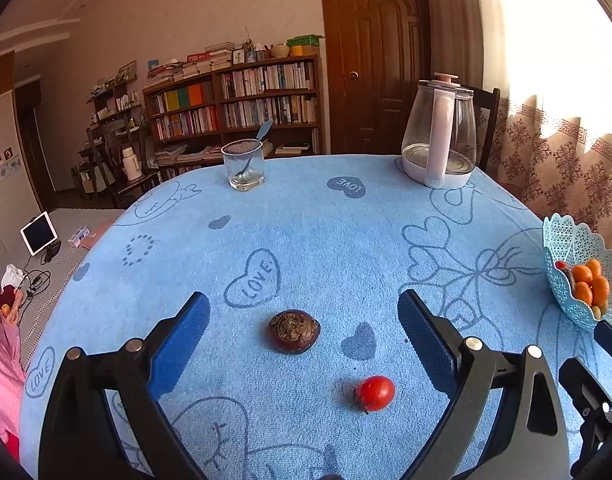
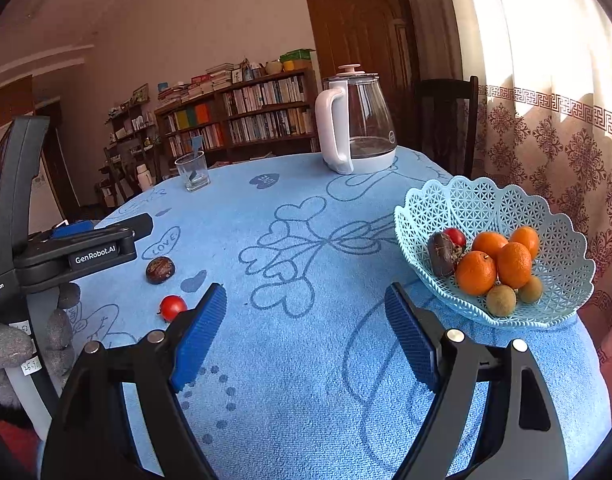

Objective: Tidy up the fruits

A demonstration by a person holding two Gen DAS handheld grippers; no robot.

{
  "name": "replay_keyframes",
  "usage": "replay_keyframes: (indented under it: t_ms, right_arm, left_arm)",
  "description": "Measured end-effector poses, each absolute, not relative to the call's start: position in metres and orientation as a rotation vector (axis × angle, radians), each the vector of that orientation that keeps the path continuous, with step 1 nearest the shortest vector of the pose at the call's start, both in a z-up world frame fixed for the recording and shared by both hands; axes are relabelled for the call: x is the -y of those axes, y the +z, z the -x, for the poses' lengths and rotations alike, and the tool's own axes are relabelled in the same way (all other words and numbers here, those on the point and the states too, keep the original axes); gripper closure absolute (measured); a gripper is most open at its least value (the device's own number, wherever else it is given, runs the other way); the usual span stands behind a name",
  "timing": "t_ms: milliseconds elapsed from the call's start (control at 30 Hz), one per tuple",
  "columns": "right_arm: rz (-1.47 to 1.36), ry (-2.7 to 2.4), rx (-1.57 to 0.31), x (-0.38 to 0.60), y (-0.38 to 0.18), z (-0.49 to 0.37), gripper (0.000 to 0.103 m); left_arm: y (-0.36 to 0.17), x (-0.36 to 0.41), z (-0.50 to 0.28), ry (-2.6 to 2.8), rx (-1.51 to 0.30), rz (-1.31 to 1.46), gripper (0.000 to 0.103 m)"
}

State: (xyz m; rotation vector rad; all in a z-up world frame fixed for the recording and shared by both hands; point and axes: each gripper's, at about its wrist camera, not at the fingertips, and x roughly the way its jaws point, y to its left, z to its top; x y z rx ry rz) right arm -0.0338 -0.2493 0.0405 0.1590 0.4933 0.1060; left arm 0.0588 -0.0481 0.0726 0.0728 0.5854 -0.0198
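A dark brown water chestnut [image 1: 294, 331] and a small red tomato [image 1: 375, 393] lie on the blue tablecloth [image 1: 306, 224]. My left gripper [image 1: 304, 316] is open and empty, its fingers on either side of the chestnut, a little above the cloth. A light blue lattice basket [image 2: 494, 216] at the right edge holds several oranges [image 2: 476, 272], two longans, a dark fruit and a tomato; it also shows in the left wrist view [image 1: 570, 240]. My right gripper [image 2: 306, 310] is open and empty, just left of the basket. The chestnut [image 2: 160, 269] and tomato [image 2: 172, 307] show at its left.
A glass kettle [image 1: 440, 136] with a white handle stands at the far right of the table. A glass tumbler [image 1: 244, 164] with a spoon stands at the far middle. A chair, bookshelves and a door lie beyond. A curtain hangs on the right.
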Motion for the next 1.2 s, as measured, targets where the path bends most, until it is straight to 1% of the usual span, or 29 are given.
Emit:
replay_keyframes:
  t_ms: [267, 533, 567, 600, 667, 700, 733, 767, 800, 833, 867, 900, 1200]
  right_arm:
    - [-0.175, 0.109, -0.512, 0.253, 0.037, 0.03, 0.02]
    - [-0.174, 0.119, -0.513, 0.252, 0.037, 0.03, 0.02]
    - [-0.175, 0.12, -0.514, 0.252, 0.037, 0.03, 0.02]
    - [-0.175, 0.121, -0.515, 0.252, 0.037, 0.03, 0.02]
    - [-0.174, 0.124, -0.517, 0.251, 0.036, 0.029, 0.02]
    - [-0.174, 0.125, -0.519, 0.251, 0.036, 0.028, 0.02]
    - [-0.173, 0.126, -0.522, 0.251, 0.036, 0.028, 0.02]
    - [-0.173, 0.128, -0.524, 0.251, 0.036, 0.027, 0.02]
    - [-0.172, 0.13, -0.526, 0.251, 0.035, 0.027, 0.02]
    - [-0.174, 0.133, -0.529, 0.25, 0.035, 0.027, 0.02]
    - [-0.176, 0.136, -0.533, 0.251, 0.035, 0.026, 0.02]
    - [-0.178, 0.137, -0.536, 0.251, 0.034, 0.026, 0.02]
    - [-0.164, 0.221, -0.593, 0.234, 0.033, 0.015, 0.02]
  left_arm:
    - [0.044, 0.013, -0.083, 0.014, -0.717, 0.028, 0.009]
    - [0.029, 0.016, -0.107, -0.034, -0.805, 0.036, 0.009]
    - [0.028, 0.017, -0.111, -0.04, -0.813, 0.032, 0.013]
    - [0.027, 0.018, -0.115, -0.046, -0.824, 0.028, 0.022]
    - [0.023, 0.018, -0.122, -0.062, -0.847, 0.035, 0.03]
    - [0.021, 0.018, -0.124, -0.07, -0.858, 0.042, 0.038]
    - [0.017, 0.018, -0.126, -0.078, -0.871, 0.049, 0.041]
    - [0.014, 0.017, -0.127, -0.086, -0.884, 0.058, 0.047]
    - [0.011, 0.017, -0.127, -0.085, -0.891, 0.061, 0.05]
    - [0.011, 0.017, -0.126, -0.085, -0.883, 0.058, 0.051]
    - [0.012, 0.017, -0.125, -0.09, -0.88, 0.06, 0.054]
    - [0.013, 0.017, -0.125, -0.1, -0.877, 0.067, 0.058]
    - [0.024, 0.01, -0.113, -0.109, -0.829, 0.108, 0.058]
